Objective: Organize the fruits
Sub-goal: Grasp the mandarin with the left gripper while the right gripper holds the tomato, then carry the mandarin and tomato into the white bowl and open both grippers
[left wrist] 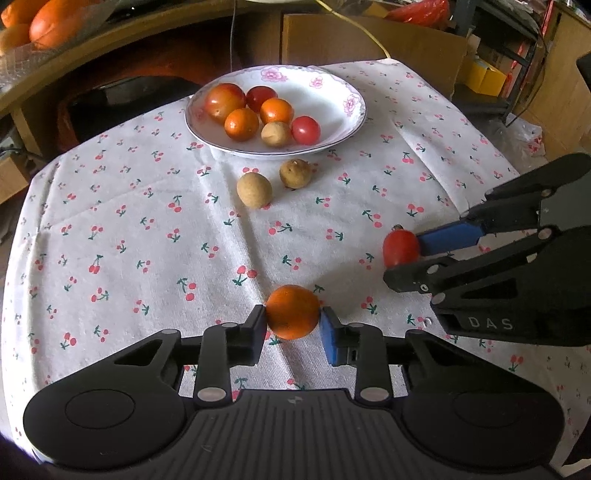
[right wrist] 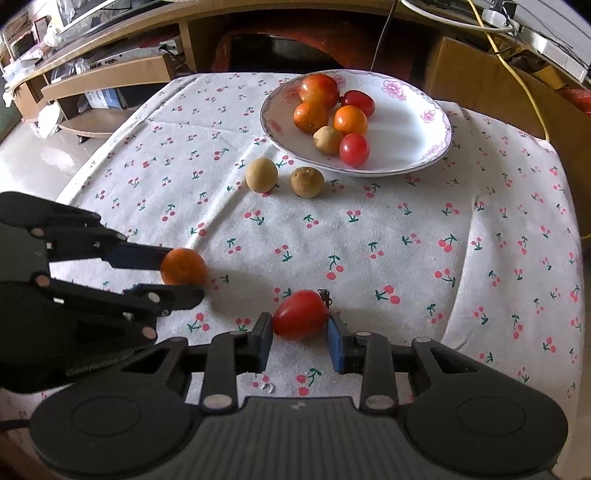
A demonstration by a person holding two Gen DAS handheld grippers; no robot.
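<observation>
A small orange (left wrist: pixel 292 312) rests on the cherry-print cloth with my left gripper (left wrist: pixel 293 320) shut on it, both pads pressing its sides. To its right my right gripper (right wrist: pixel 300 325) is shut on a red cherry tomato (right wrist: pixel 300 314) that also touches the cloth. The right wrist view shows the left gripper (right wrist: pixel 183 271) and its orange (right wrist: pixel 183 266) at the left. A white flowered plate (left wrist: pixel 332 96) at the far side holds several small fruits: oranges, tomatoes and a longan. Two brown longans (left wrist: pixel 254 190) (left wrist: pixel 295 173) lie loose just in front of the plate.
The cloth-covered table (left wrist: pixel 110 221) drops off at its left and right edges. Behind it stand a wooden shelf (right wrist: pixel 110 70), a cardboard box (left wrist: pixel 369 37) and a yellow cable (right wrist: pixel 517 74). A bowl of large oranges (left wrist: pixel 44 26) sits on the shelf at the far left.
</observation>
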